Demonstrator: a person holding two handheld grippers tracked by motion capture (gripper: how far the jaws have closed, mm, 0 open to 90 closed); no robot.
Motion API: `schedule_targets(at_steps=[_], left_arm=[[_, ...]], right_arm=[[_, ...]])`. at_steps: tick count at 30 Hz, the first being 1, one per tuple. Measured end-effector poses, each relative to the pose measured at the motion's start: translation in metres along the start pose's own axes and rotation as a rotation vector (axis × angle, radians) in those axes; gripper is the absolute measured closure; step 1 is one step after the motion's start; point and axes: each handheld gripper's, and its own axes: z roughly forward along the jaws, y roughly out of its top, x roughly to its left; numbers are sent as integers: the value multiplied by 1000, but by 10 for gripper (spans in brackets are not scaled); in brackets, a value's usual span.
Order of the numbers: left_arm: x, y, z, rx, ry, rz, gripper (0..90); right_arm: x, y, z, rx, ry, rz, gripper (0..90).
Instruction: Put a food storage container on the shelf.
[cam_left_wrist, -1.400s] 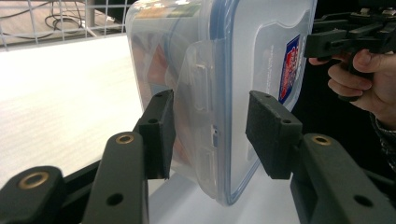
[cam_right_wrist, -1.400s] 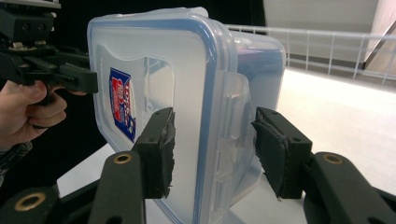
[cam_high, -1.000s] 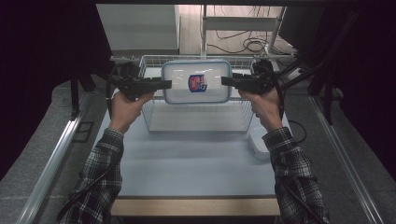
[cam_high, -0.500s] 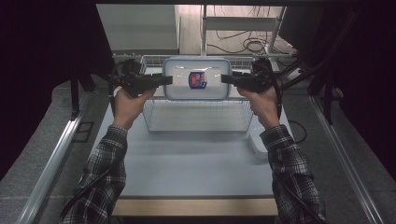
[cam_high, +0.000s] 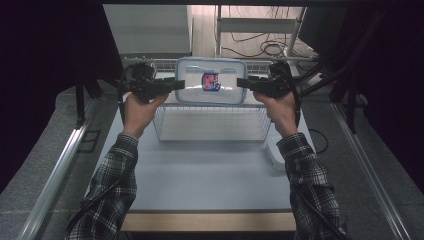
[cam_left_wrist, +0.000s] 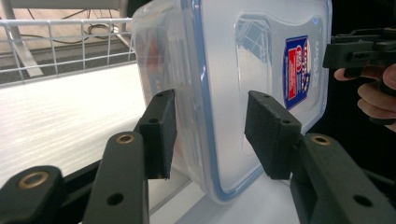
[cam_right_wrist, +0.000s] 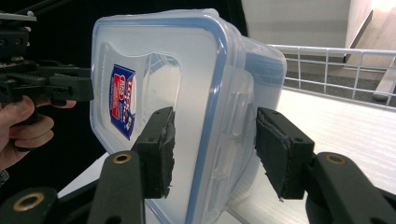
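The plastic box (cam_high: 211, 81) with its blue-rimmed lid now sits farther back over the wire basket (cam_high: 212, 123) than a moment ago, so it is being carried away from the person, above the basket's far rim. The left claw (cam_high: 176, 84) grips the box's left end, and the right claw (cam_high: 241, 82) grips its right end; both sets of jaws straddle the lid edge, pinching it. The box hangs clear of the bench (cam_high: 200, 170). Likely it is headed beyond the basket.
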Motion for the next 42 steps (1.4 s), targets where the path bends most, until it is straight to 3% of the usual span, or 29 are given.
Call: schedule_targets(at_steps=[7, 11, 14, 17, 26, 33, 36, 40, 42], left_arm=[[0, -2, 5, 23, 16, 6, 522], [-1, -3, 10, 57, 39, 7, 500], [3, -4, 10, 28, 10, -33, 493], [5, -2, 10, 33, -15, -60, 478], [2, 2, 8, -1, 42, -38, 483], [0, 3, 5, -3, 82, -8, 483], [2, 2, 3, -7, 84, -11, 485], [-2, 1, 2, -11, 103, 19, 493], [-4, 1, 1, -14, 91, 28, 491]], right_arm=[[-2, 1, 1, -1, -13, 23, 466], [-2, 1, 4, 9, -46, 13, 434], [-2, -1, 7, 35, -86, -2, 441], [-4, -3, 9, 40, -97, 1, 435], [-6, -4, 7, 12, -84, 25, 484], [-4, -4, 8, 4, -106, 21, 502], [-3, -5, 6, 1, -106, 24, 536], [-1, -6, 5, -5, -97, 18, 534], [1, -7, 3, -8, -100, 8, 524]])
